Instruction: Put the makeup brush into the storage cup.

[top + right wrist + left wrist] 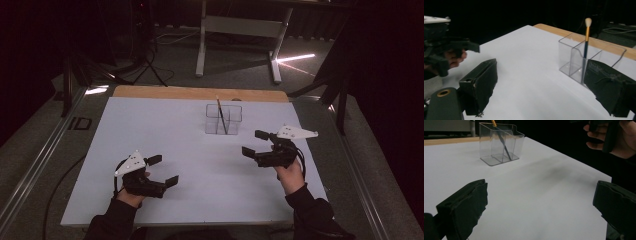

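Nearest the person, the left claw (166,170) is hovering low over the white rectangular worktop (165,135), its black jaws standing wide apart and empty; the hand (131,196) gripping it is entering from the lower edge of the high view in a dark sleeve. Across the sheet, the right claw (252,144) is also being held with its jaws spread and gripping nothing, pointing inward toward the centre, its grey three-cornered plate uppermost. Farther off, the clear plastic divided holder (223,119) is standing upright on the worktop near its far edge, closer to the right claw. A slim brush with a dark handle, gold ferrule and pale tip (586,37) is leaning inside one compartment. No legible writing is appearing on the holder or brush.
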{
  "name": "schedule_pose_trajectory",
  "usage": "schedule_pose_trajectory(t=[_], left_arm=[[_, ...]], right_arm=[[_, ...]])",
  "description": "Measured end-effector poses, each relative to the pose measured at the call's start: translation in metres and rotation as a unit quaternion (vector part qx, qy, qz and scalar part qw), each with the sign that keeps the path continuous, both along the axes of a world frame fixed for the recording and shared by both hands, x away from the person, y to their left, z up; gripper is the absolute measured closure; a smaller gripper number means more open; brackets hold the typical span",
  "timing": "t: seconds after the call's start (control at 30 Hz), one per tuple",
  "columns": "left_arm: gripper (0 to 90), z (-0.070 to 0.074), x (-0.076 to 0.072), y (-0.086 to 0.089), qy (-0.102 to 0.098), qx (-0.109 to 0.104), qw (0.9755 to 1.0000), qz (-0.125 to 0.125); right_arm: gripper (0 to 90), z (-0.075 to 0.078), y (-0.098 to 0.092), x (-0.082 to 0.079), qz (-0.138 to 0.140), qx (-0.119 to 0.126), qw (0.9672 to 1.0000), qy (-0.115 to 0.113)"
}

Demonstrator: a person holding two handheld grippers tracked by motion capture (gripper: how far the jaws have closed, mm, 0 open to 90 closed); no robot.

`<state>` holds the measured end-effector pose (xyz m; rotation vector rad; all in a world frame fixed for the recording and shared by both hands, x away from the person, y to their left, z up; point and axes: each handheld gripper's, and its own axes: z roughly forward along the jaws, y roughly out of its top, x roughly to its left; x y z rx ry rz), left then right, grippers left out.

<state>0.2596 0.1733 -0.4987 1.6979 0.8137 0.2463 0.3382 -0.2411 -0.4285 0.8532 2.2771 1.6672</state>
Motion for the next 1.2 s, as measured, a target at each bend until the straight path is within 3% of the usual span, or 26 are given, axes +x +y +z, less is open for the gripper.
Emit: schedule_pose_trajectory(t=[0.17,0.33,0.6,1.2], left_arm=[[0.0,0.001,-0.001,-0.001,-0.004,0.001,1.0000,-0.003],[0.0,0.001,-0.002,0.000,-0.004,0.003,1.0000,-0.003],[0.0,0.001,-0.002,0.000,-0.004,0.001,1.0000,-0.005],[0.0,0.002,-0.002,0.000,-0.007,0.001,1.0000,-0.005]], right_arm=[[11.7,-0.005,-0.001,-0.012,0.004,-0.008,0.9999,-0.008],[11.7,-0.013,-0.005,-0.023,0.008,0.002,0.9999,-0.009],[12.8,-0.021,-0.012,-0.035,0.025,-0.018,0.9989,-0.035],[13.3,-0.054,-0.024,-0.044,0.044,-0.053,0.9976,-0.002]])
